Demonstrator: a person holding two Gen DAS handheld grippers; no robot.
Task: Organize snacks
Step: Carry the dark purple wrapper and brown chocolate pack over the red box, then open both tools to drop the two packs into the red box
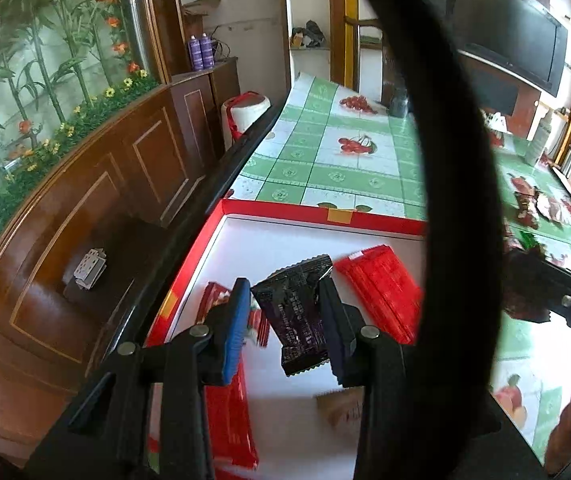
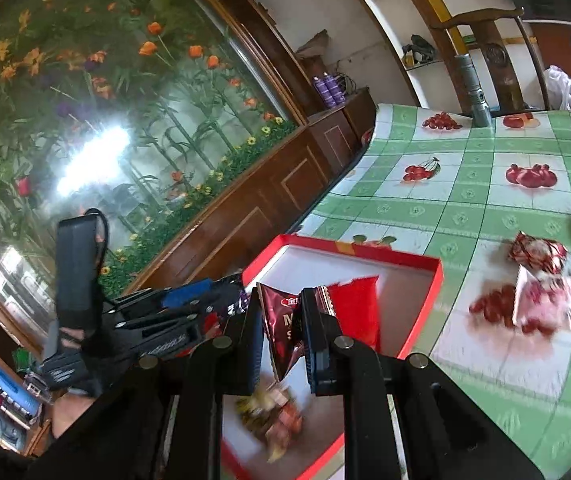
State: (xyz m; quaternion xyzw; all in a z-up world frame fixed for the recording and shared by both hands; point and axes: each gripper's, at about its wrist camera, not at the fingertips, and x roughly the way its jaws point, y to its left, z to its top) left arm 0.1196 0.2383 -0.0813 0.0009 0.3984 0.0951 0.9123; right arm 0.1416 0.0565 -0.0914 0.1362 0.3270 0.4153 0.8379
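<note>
A red box with a white floor [image 1: 285,240] [image 2: 417,280] lies on the green checked tablecloth. In the left wrist view my left gripper [image 1: 287,320] is over the box, jaws apart, with a dark purple snack packet [image 1: 297,312] between the fingers; it touches the right finger only. Red packets [image 1: 381,292] lie in the box. In the right wrist view my right gripper [image 2: 279,332] is shut on a dark red snack packet [image 2: 281,324] above the box. The left gripper [image 2: 189,312] shows at its left.
Loose snack packets [image 2: 537,276] lie on the tablecloth to the right of the box. A grey flashlight [image 2: 473,92] stands at the table's far edge by a wooden chair. A wooden cabinet with a flower mural runs along the left.
</note>
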